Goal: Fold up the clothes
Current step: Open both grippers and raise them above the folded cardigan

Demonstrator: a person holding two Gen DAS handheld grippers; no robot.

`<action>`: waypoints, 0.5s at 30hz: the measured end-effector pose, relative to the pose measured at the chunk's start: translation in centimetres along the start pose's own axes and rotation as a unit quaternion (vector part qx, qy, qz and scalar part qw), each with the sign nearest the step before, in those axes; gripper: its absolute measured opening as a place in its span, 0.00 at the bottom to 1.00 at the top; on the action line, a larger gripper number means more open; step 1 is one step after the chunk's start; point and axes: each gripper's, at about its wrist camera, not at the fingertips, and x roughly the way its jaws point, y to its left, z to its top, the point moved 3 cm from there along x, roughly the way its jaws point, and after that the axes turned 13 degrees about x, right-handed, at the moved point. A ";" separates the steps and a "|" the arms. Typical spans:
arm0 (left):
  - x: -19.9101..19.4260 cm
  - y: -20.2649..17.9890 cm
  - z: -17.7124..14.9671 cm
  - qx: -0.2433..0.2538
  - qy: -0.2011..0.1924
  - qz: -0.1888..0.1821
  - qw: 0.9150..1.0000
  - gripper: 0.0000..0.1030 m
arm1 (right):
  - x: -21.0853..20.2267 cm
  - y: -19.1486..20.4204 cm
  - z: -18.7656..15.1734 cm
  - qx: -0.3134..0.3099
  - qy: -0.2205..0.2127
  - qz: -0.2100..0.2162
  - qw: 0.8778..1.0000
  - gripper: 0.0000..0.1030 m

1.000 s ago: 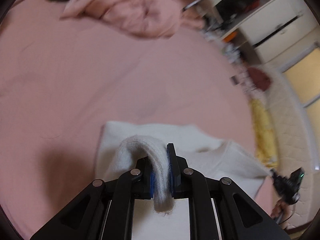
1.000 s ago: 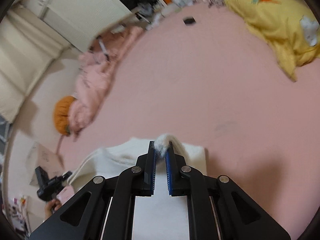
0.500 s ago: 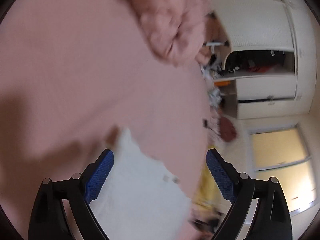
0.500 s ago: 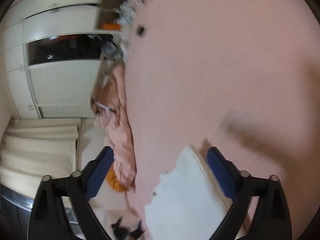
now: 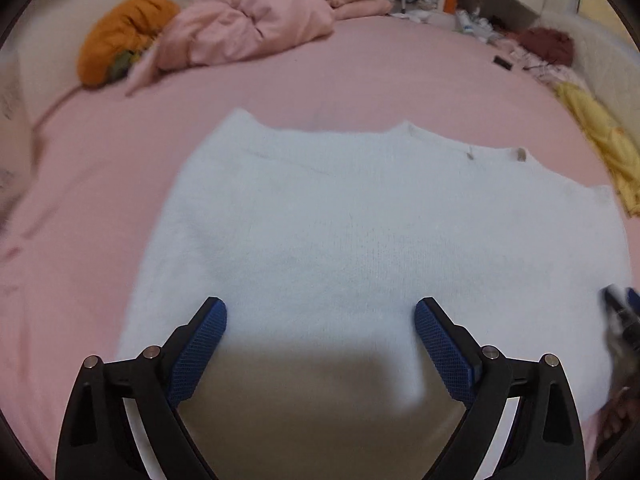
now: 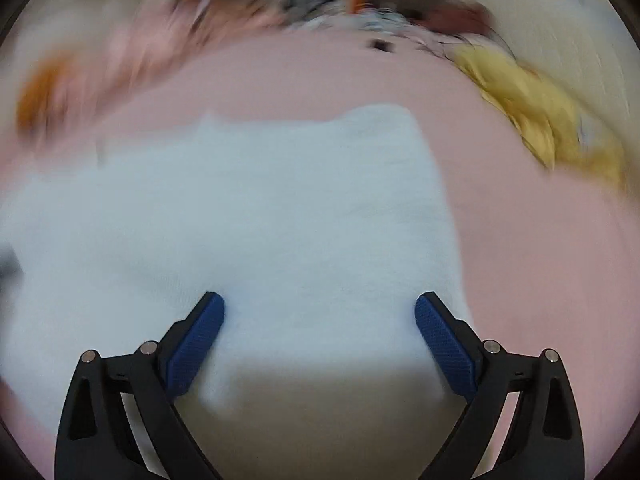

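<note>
So both my grippers are spread wide right now and holding nothing. The left gripper (image 5: 320, 320) hangs over the near-left part of the sweater (image 5: 360, 220), and the right gripper (image 6: 320, 318) hangs over its near-right part. The right view is pretty smeared, so I can't say much fine detail from it.

The sweater is lying flat on the pink bed (image 5: 100, 200), straight ahead of both tools. Its long axis runs left to right across my view, with the neckline edge on the far side and a small tag (image 5: 470, 155) showing there. The near edge disappears under my fingers, so I can't tell exactly where it ends.

What matters for the next move, I reckon: the cloth is wider than it is deep from here, so any fold means taking one side across to the other, or bringing near to far. My left tool is nearer the left edge, which sits just left of its left finger. My right tool is nearer the right edge, which runs down just beside its right finger (image 6: 444, 340). So each side gets its own gripper, no crossing over needed.
</note>
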 end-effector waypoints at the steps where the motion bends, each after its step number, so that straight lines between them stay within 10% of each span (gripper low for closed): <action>1: -1.2 -0.5 -0.2 0.012 -0.018 0.001 1.000 0.93 | -0.8 -0.3 -0.4 0.001 -0.008 0.008 1.000 0.94; 4: -0.9 -0.8 -1.5 0.026 0.000 0.021 0.999 1.00 | -3.1 -0.8 -2.0 -0.006 -0.028 0.040 0.999 0.95; 7: 1.0 0.2 -2.4 0.008 0.042 0.014 0.999 1.00 | 0.6 -0.6 -3.6 -0.039 0.042 0.010 0.998 0.99; 12: -4.7 2.5 -2.1 -0.051 -0.037 0.024 0.998 0.99 | -4.5 -2.1 -1.7 -0.023 -0.014 0.018 0.999 0.99; 15: -2.7 2.8 -4.2 -0.037 0.016 0.025 0.999 0.99 | -5.9 -0.4 -3.7 -0.093 -0.031 0.043 0.994 0.99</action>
